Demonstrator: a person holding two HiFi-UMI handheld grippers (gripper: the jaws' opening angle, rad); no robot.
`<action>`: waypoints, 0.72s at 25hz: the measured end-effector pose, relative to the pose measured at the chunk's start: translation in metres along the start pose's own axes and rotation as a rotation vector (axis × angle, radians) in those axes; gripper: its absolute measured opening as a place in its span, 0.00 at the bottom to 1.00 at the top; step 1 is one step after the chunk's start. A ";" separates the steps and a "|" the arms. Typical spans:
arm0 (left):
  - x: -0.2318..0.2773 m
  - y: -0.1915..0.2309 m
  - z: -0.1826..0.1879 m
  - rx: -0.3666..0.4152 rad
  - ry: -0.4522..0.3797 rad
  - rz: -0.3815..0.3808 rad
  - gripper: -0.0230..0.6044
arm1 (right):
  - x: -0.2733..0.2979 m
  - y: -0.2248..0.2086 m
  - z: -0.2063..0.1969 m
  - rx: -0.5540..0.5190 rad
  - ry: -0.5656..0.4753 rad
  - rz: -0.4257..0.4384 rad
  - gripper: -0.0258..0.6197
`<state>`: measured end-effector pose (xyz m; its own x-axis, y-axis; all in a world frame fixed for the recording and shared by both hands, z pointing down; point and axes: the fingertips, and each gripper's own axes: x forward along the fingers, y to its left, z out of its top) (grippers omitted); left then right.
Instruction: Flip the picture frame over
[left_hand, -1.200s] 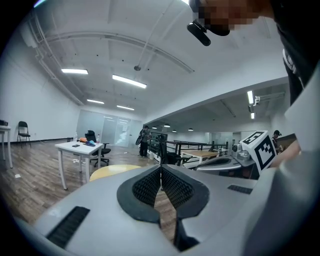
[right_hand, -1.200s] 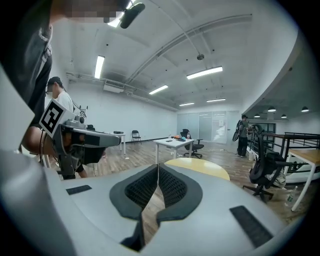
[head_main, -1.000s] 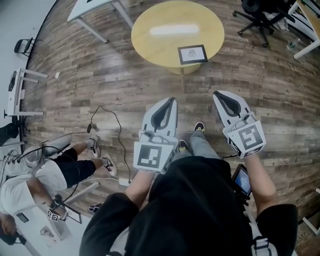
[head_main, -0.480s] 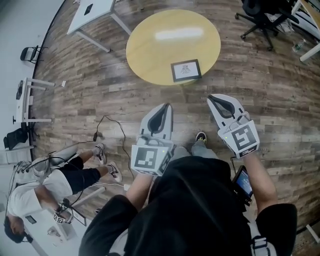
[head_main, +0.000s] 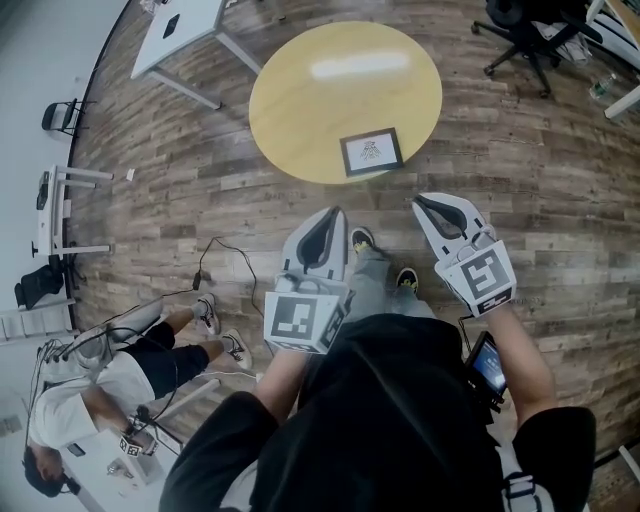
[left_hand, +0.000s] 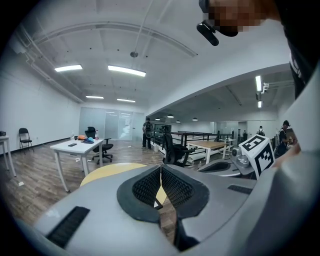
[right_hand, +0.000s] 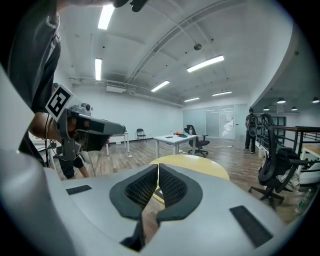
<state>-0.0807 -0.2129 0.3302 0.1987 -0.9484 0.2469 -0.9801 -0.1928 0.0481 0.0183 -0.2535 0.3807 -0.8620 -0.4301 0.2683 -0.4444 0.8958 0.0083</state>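
Here, one frame (head_main: 371, 152) lies flat on one round yellow table (head_main: 320, 90), near the table's rim on the side closest to the wearer and a little right of its middle. The frame has a dark border around a white sheet with a small dark drawing at its centre, and that side faces up.

Two grippers hang short of the table, both well apart from the frame. The left gripper (head_main: 333, 212) points toward the table's near rim, and the right gripper (head_main: 425, 201) sits to its right, below the frame. On each, the jaws are pressed together with nothing between them.

Beyond the table, to its left, stands one white desk (head_main: 185, 25); beyond it to the right, one black chair (head_main: 525, 30). A seated person (head_main: 110, 370) is on the floor well left of the table, with one cable (head_main: 215, 260) lying between them.

Only the head view shows the frame's face. The gripper views show the ceiling lights instead, and a standing figure (right_hand: 251, 129) far past the table. Each gripper view also catches the other gripper's marker cube at its edge.
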 end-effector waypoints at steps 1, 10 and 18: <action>0.006 0.004 0.000 -0.001 -0.004 -0.006 0.07 | 0.005 -0.003 -0.002 -0.004 0.008 -0.003 0.07; 0.055 0.059 0.012 -0.018 -0.034 -0.040 0.07 | 0.060 -0.034 -0.003 -0.074 0.084 -0.019 0.07; 0.092 0.116 0.019 -0.055 -0.040 -0.069 0.07 | 0.120 -0.048 -0.003 -0.199 0.188 0.009 0.07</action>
<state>-0.1760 -0.3278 0.3399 0.2644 -0.9430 0.2023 -0.9625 -0.2448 0.1171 -0.0628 -0.3475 0.4151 -0.7970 -0.4101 0.4434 -0.3638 0.9120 0.1896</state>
